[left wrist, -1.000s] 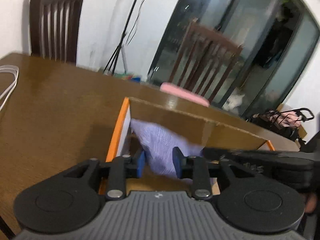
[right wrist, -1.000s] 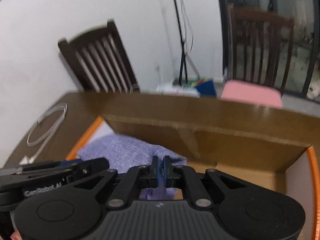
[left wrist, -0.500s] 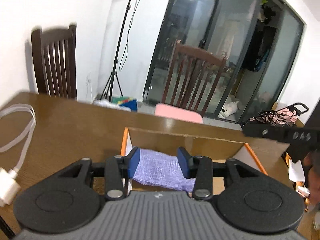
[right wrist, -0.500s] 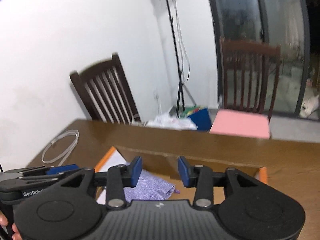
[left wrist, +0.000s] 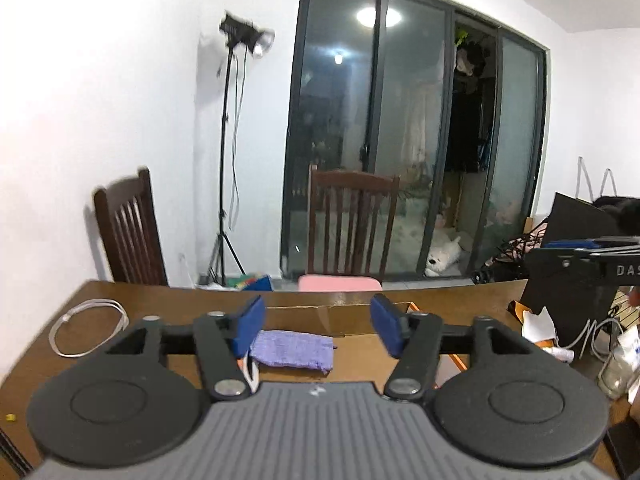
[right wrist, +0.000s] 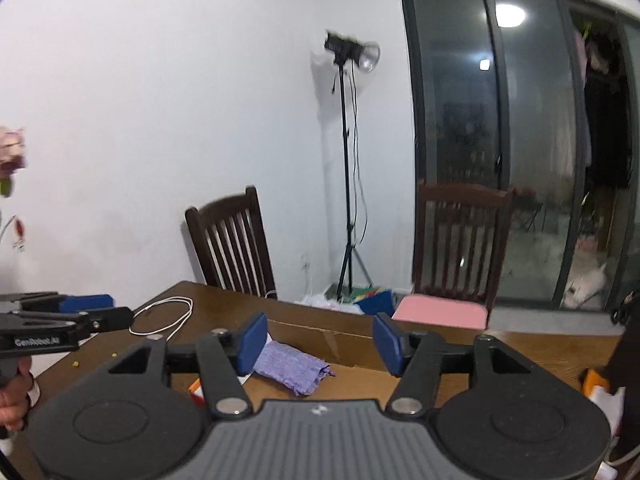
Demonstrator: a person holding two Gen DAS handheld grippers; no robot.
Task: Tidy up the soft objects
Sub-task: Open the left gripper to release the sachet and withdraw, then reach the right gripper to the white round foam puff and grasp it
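Note:
A folded purple cloth (left wrist: 294, 349) lies inside an open cardboard box (left wrist: 348, 322) with orange edges on the brown table. It also shows in the right wrist view (right wrist: 289, 366), in the box (right wrist: 340, 342). My left gripper (left wrist: 318, 326) is open and empty, held high above and behind the box. My right gripper (right wrist: 320, 338) is open and empty too, raised above the box. Each gripper shows at the edge of the other's view, the right one (left wrist: 588, 258) and the left one (right wrist: 60, 320).
A white cable (left wrist: 86, 330) lies coiled on the table's left part. Two dark wooden chairs (left wrist: 352, 224) (left wrist: 128, 236) stand behind the table, one with a pink cushion. A light stand (left wrist: 230, 160) stands by the wall. Clutter, paper and a glass jar (left wrist: 616, 368) sit at the right.
The right gripper let go of the purple cloth and opened. Both grippers opened wider and rose up and back from the box. The cloth now lies flat inside the box.

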